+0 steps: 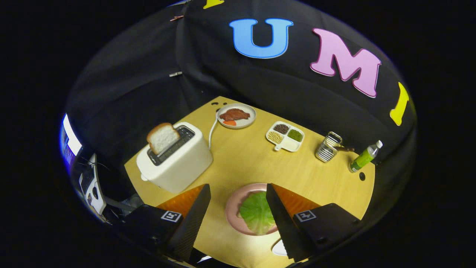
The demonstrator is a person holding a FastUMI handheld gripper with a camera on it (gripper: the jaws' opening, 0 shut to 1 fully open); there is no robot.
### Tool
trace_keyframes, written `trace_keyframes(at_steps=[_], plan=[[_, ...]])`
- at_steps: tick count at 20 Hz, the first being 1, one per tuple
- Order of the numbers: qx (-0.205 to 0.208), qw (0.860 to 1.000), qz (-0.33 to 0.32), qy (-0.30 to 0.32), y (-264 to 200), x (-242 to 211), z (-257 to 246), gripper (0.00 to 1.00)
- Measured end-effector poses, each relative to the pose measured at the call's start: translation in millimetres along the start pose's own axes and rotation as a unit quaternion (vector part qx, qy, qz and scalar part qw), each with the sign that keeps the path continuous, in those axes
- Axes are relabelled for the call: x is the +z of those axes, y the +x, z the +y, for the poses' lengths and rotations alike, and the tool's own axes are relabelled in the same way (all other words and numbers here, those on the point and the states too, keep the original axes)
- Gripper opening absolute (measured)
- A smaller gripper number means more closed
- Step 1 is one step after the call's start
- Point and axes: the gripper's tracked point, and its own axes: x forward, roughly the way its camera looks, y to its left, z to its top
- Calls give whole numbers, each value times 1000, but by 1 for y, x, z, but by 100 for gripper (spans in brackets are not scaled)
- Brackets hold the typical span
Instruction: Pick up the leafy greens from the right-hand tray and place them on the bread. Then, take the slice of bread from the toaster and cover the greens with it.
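Leafy greens (pixel 256 213) lie on a pink plate (pixel 231 208) on the wooden table (pixel 245 163), between the spread fingers of the gripper (pixel 238 193), which grips nothing. Largest on the table, a white toaster (pixel 178 163) holds a bread slice (pixel 162 137) upright in its slot. Beyond sit a plate of meat (pixel 236 116), a divided dish of grains (pixel 285 136), a wire holder (pixel 328 147) and a green bottle (pixel 364 157). No writing on the bottle can be read; each finger base bears a square marker.
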Motion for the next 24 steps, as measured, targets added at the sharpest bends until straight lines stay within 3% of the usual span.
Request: trace_keyframes(at_steps=[3, 8, 13, 17, 22, 24], plan=[[26, 1000, -8, -15, 5, 31, 42, 94], [89, 996, -8, 16, 26, 72, 119, 96], [107, 994, 10, 29, 60, 96, 164, 96], [107, 992, 47, 56, 91, 97, 188, 96], [75, 987, 99, 106, 132, 83, 195, 95], [72, 981, 116, 141, 141, 80, 199, 88]])
